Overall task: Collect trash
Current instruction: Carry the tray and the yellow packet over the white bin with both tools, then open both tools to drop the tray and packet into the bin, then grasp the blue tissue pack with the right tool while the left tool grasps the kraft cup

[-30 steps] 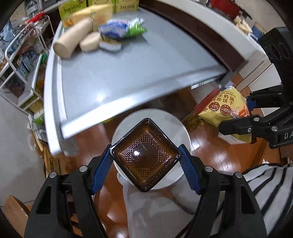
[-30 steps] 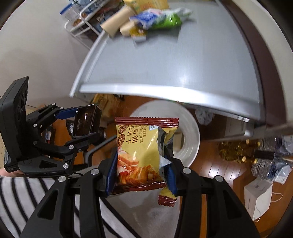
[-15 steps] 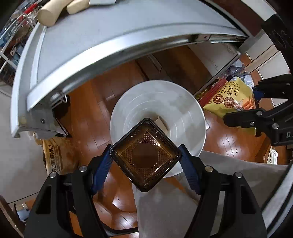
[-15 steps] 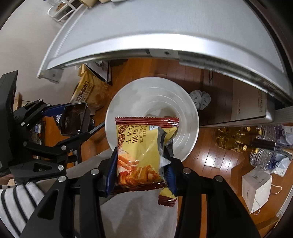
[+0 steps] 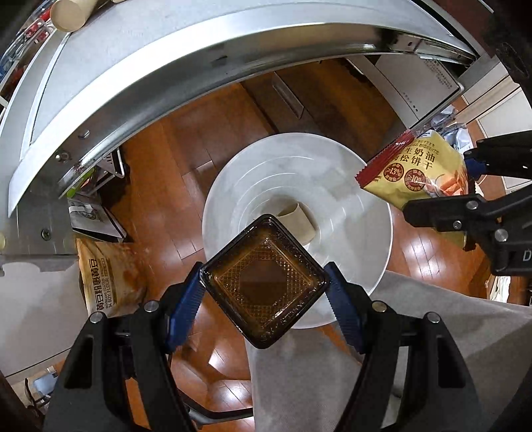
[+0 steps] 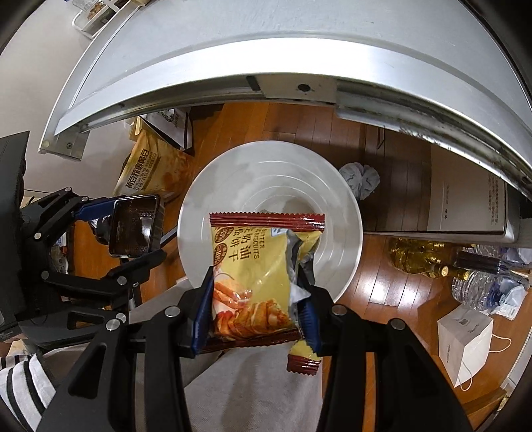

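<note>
My left gripper (image 5: 264, 299) is shut on a square brown plastic tray (image 5: 264, 287), held over the near rim of a round white trash bin (image 5: 372, 272) on the floor. The tray also shows in the right wrist view (image 6: 134, 226). My right gripper (image 6: 256, 309) is shut on a yellow biscuit wrapper (image 6: 252, 266) with a red top edge, held above the near side of the bin (image 6: 345, 212). The wrapper shows at the right of the left wrist view (image 5: 415, 172). A cardboard tube (image 5: 297, 222) lies at the bin's bottom.
The grey metal table edge (image 5: 199, 56) arcs overhead, with a paper roll (image 5: 71, 15) on top. A soy flour bag (image 5: 106, 275) lies on the wood floor left of the bin. Bottles (image 6: 422, 259) and a white paper bag (image 6: 464, 339) stand at right. My grey-clad leg (image 6: 252, 392) is below.
Both grippers have dropped from table height and moved in over the bin, which now looks larger and closer. Each still holds its item.
</note>
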